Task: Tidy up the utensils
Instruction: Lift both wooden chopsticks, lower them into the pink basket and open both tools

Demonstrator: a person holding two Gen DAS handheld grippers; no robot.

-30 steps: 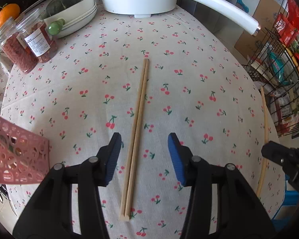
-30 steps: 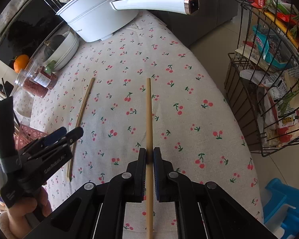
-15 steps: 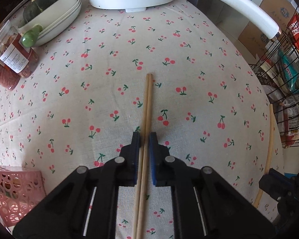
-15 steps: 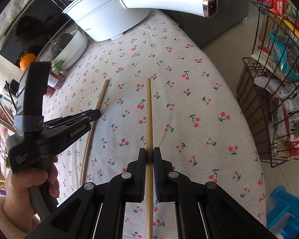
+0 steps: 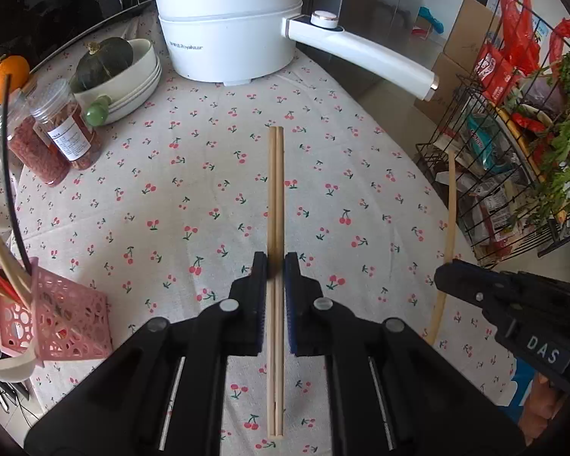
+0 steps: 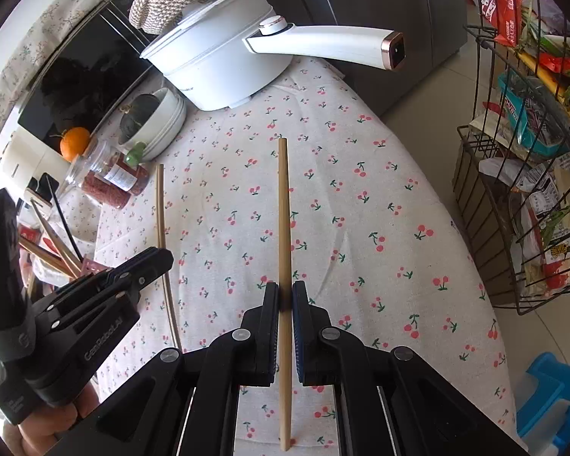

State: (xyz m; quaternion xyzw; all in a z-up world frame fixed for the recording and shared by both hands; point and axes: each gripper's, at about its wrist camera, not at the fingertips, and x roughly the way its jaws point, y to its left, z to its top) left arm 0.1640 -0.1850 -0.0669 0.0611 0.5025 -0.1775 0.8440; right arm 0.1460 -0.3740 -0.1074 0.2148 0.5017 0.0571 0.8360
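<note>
A table under a cherry-print tablecloth is filling both wrist views, with a white electric pot sitting at its far end, its long handle sticking out to the right past the table edge. Stacked white bowls holding a dark green squash are sitting to the left of the pot, two clear jars of red contents are standing nearer along the left edge, and an orange is lying behind them. A wire rack crammed with packets and greens is standing off the table's right side. The left gripper is clenching a pair of wooden chopsticks side by side between its blue pads, the sticks running straight ahead toward the pot. The right gripper is gripping a single wooden chopstick the same way, its far end pointing toward the pot. A pink perforated utensil basket is sitting at the table's near left corner, already holding several sticks that are leaning out of it and a white spoon beside it.
</note>
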